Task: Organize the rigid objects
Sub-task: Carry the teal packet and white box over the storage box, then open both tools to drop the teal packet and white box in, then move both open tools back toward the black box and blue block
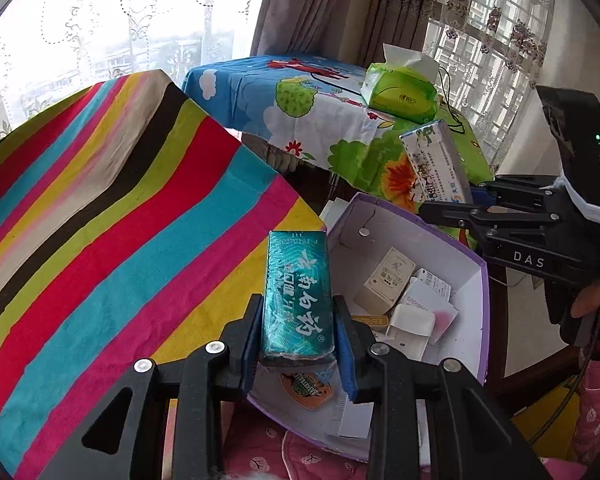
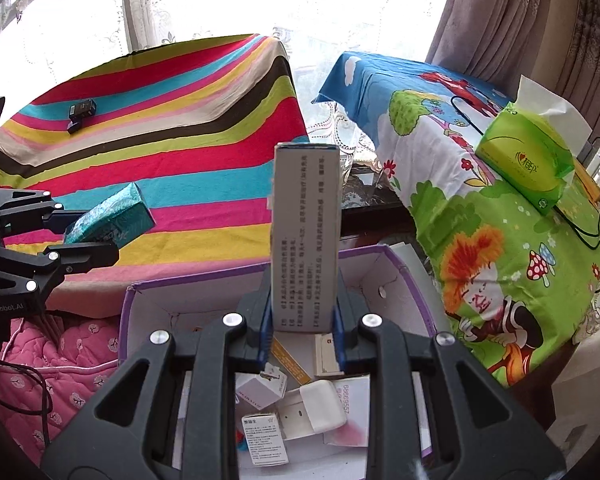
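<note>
Holding one carton per claw, both over or beside the purple box.

Left claw (image 1: 298, 344) is clamped on the teal box (image 1: 298, 296). Its long axis runs along the fingers toward 12 o'clock, and roughly the far half sticks out past the tips. In the left wrist view it sits over the near-left rim of the purple box (image 1: 482, 300), with the box interior at 2–3 o'clock from the claw and the striped cloth (image 1: 100, 208) at 9–10 o'clock.

Right claw (image 2: 302, 326) is clamped on the grey-white carton (image 2: 306, 236), also with its long axis at 12 o'clock along the fingers and gripped at its near end. It is directly above the open purple box (image 2: 416, 292); the clutter of small cartons lies at 6 o'clock, under the claw.

Key relation: the right claw is already over the box interior and the left is only at the rim, so the right is nearer to a drop. My guess is that the left needs a shift toward 3 o'clock first. The two claws are well apart, so I judge collision risk low. The tissue pack (image 2: 528, 160) on the cartoon cloth is out of the way.
</note>
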`<state>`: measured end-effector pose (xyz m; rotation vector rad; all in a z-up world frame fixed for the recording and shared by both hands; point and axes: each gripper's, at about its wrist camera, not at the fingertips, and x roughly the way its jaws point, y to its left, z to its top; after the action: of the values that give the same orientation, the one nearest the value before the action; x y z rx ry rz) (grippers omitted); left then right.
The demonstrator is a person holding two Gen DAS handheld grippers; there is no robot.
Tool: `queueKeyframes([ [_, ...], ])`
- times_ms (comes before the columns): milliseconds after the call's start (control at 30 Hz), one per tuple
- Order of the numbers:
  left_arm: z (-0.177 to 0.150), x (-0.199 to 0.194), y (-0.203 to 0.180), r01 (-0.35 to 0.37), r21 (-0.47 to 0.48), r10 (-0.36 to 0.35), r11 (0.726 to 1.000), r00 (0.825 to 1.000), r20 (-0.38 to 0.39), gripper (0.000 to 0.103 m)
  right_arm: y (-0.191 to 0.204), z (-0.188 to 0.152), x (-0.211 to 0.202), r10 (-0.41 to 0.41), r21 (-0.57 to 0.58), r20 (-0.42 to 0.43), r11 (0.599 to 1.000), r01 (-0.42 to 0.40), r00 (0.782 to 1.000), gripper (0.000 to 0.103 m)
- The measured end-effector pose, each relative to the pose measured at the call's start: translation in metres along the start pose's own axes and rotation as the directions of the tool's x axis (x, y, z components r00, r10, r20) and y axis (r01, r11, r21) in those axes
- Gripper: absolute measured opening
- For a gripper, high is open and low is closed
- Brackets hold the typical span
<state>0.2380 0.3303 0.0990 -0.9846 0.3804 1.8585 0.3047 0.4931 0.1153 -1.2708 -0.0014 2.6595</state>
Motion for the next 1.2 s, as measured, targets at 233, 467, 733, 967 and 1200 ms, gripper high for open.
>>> queueKeyframes([
  [233,-0.011,0.033,-0.040,0.067,0.073,-0.059,0.995,0.993,-0.097,0.034,-0.021,-0.026,0.003,-0.024,0.023,-0.064,0.999,0.025,0.998,0.028],
  [467,-0.016,0.034,-0.052,0.124,0.106,-0.112,0.987,0.988,-0.108,0.054,-0.032,-0.019,-0.003,-0.035,0.131,0.034,0.991,0.030,0.999,0.048],
  [733,-0.012,-0.020,0.027,0.033,-0.065,-0.026,0.997,0.994,0.105,0.082,-0.027,0.015,-0.030,-0.044,0.200,0.215,0.980,0.000,0.976,0.077],
  [967,-0.038,-0.056,0.157,-0.153,-0.352,0.223,0.923,0.961,0.166,0.103,0.058,0.062,0.004,0.120,0.018,0.213,0.992,-0.126,0.970,0.080],
  [1200,-0.089,-0.086,0.306,-0.339,-0.613,0.498,0.713,0.861,0.103,0.103,0.199,0.144,0.109,0.345,-0.108,0.100,0.936,-0.335,0.933,0.086],
])
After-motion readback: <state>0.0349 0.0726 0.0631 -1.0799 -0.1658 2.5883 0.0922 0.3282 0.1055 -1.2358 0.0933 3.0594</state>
